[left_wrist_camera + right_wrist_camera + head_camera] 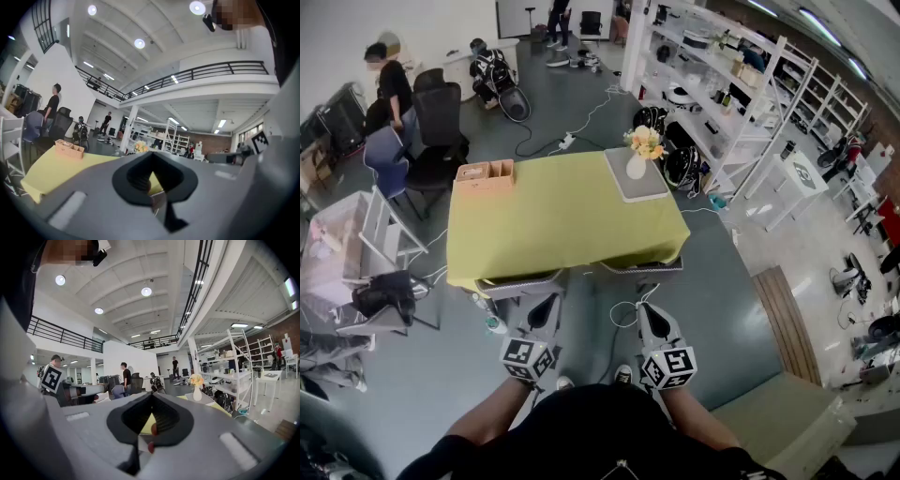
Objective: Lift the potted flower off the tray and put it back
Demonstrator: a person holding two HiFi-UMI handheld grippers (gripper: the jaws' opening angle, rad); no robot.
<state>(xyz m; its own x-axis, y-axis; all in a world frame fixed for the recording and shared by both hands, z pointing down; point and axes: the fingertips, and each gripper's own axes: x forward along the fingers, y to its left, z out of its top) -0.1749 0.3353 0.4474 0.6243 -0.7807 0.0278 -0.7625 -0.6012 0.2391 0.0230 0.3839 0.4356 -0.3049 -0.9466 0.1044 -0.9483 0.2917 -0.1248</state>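
Note:
The potted flower (639, 153), yellow and orange blooms in a small white vase, stands upright on a grey tray (649, 188) at the far right of the yellow-green table (562, 225). Both grippers hang short of the table's near edge, close to my body, far from the flower. My left gripper (546, 302) has its jaws together with nothing in them, and so does my right gripper (649, 311). In the right gripper view the flower (197, 380) shows ahead to the right, beyond the shut jaws. The left gripper view catches the flower (140, 147) just above its jaws.
A wicker basket (486, 173) sits on the table's far left corner. Office chairs (436, 117) and a person (392, 82) are at the far left. White shelving (722, 94) runs along the right. Cables (567, 141) lie on the floor behind the table.

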